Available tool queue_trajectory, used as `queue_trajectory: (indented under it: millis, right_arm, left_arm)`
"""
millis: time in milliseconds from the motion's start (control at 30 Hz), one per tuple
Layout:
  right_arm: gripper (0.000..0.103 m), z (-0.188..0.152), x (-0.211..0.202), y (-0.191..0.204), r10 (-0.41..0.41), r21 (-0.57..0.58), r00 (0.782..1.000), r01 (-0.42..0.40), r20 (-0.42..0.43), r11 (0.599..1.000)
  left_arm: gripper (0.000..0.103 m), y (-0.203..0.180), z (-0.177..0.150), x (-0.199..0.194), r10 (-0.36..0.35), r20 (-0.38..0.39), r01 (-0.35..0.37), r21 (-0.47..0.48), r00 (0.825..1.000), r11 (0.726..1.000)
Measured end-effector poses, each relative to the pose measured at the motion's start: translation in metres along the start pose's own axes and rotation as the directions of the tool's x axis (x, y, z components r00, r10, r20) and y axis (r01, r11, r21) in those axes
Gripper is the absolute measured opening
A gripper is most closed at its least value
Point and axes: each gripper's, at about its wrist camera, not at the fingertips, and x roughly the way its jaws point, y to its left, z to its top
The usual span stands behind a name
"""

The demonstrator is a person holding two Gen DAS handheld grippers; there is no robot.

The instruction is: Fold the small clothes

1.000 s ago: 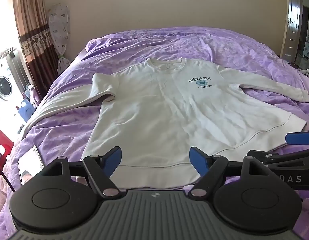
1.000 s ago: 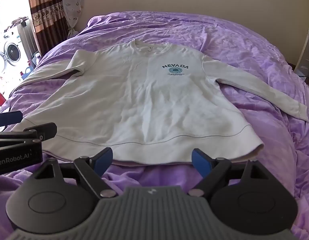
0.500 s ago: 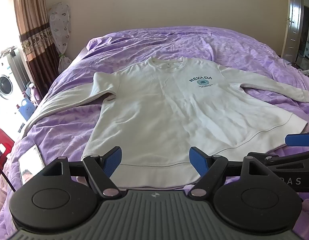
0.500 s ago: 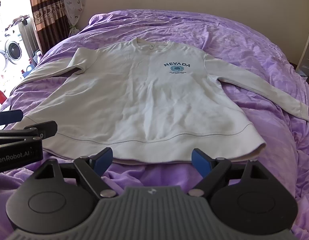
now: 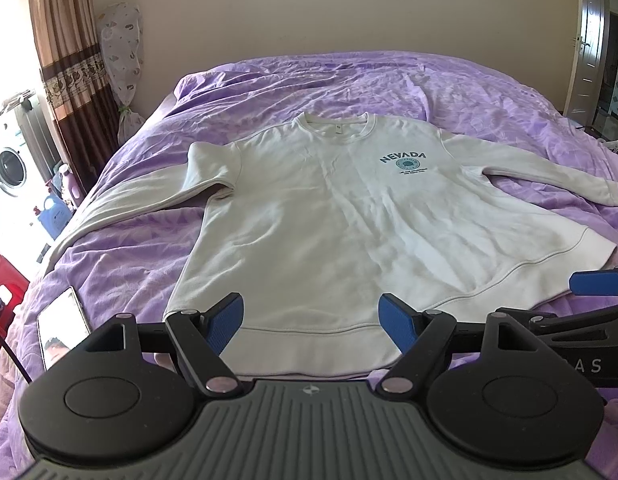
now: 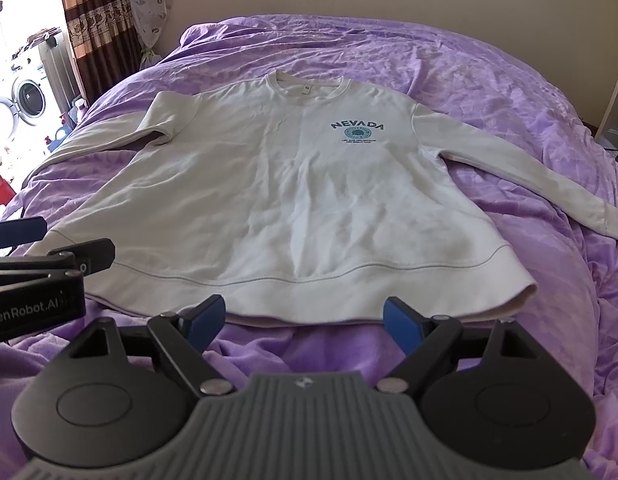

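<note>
A white long-sleeved sweatshirt (image 5: 341, 220) with a blue NEVADA print lies flat and face up on the purple bed, sleeves spread to both sides. Its hem faces me. My left gripper (image 5: 311, 320) hangs open just above the hem near the garment's left corner, holding nothing. My right gripper (image 6: 303, 322) is open too, a little short of the hem (image 6: 349, 292) over bare bedspread. Each gripper shows at the edge of the other's view: the right one's blue fingers (image 5: 597, 282) and the left one (image 6: 49, 256).
The purple bedspread (image 6: 489, 92) covers the whole bed. A phone (image 5: 63, 326) lies on the bed's near left corner. A curtain (image 5: 69, 72), a washing machine (image 5: 7, 168) and bottles stand left of the bed. A door (image 5: 589, 40) is at the far right.
Both grippers have drifted slightly forward toward the hem. The sweatshirt has not moved and both grippers stay open.
</note>
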Motion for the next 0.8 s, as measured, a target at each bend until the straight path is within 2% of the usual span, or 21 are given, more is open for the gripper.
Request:
queue_trajectory:
  millis: [800]
  right_arm:
    - [0.082, -0.0002, 0.0016, 0.0009, 0.003, -0.001, 1.000, -0.003, -0.008, 1.000]
  left_arm:
    - [0.090, 0.0001, 0.0003, 0.0004, -0.001, -0.003, 0.001, -0.001, 1.000, 1.000]
